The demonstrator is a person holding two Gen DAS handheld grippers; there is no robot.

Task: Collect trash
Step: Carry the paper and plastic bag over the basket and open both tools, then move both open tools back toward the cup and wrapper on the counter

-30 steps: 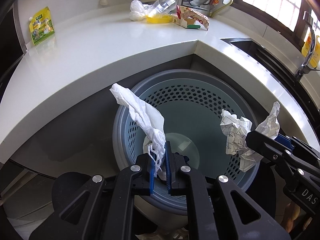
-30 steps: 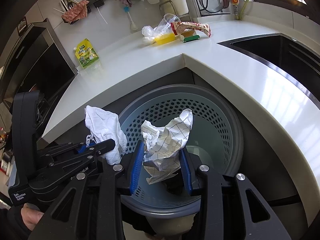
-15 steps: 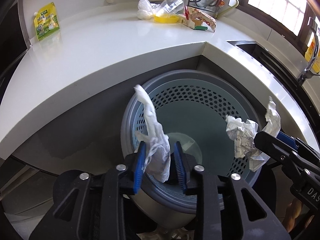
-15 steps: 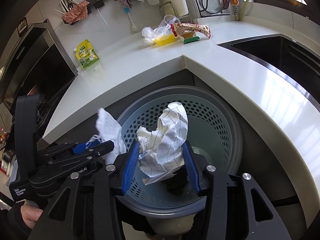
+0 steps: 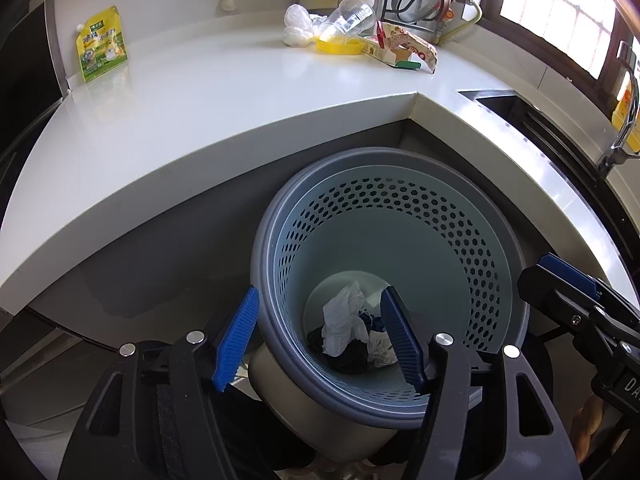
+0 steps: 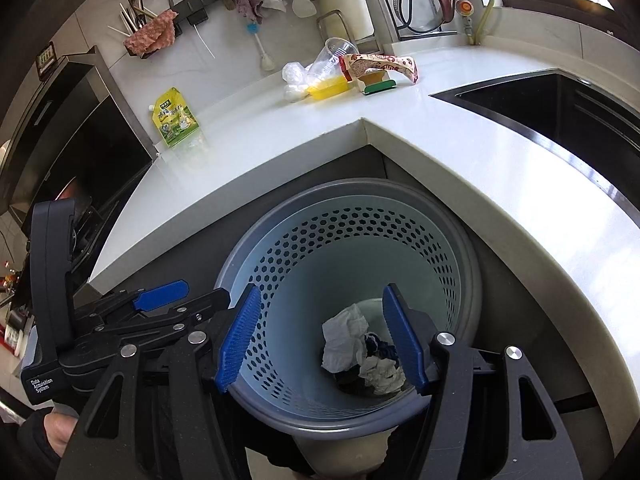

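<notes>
Over the perforated bin (image 5: 400, 208) both grippers hang with jaws spread wide and nothing between them. The left gripper (image 5: 320, 336) straddles the bin's near rim, one blue pad outside the wall and one inside; the right gripper (image 6: 320, 336) sits much the same way in its own view, just beside the left one. At the bottom of the bin lie two crumpled white wads of paper (image 5: 344, 316) on something dark, so that part of the job looks done.

What remains lies forward and up: on the countertop (image 5: 200, 92), at its far edge by the wall, a cluster of litter made up of a clear plastic cup (image 5: 352, 16) tipped on its side, a white plastic bag (image 5: 296, 32), a yellow lid (image 5: 336, 45) and a torn snack wrapper (image 5: 408, 42). The wrapper's long axis runs roughly left to right across both views. A yellow-green pouch (image 5: 102, 48) leans against the wall well apart to the left.

The cluster sits slightly right of centre in the left view and near centre in the right view, so I judge the right gripper better lined up for it, and the left gripper the nearer one for the pouch.
</notes>
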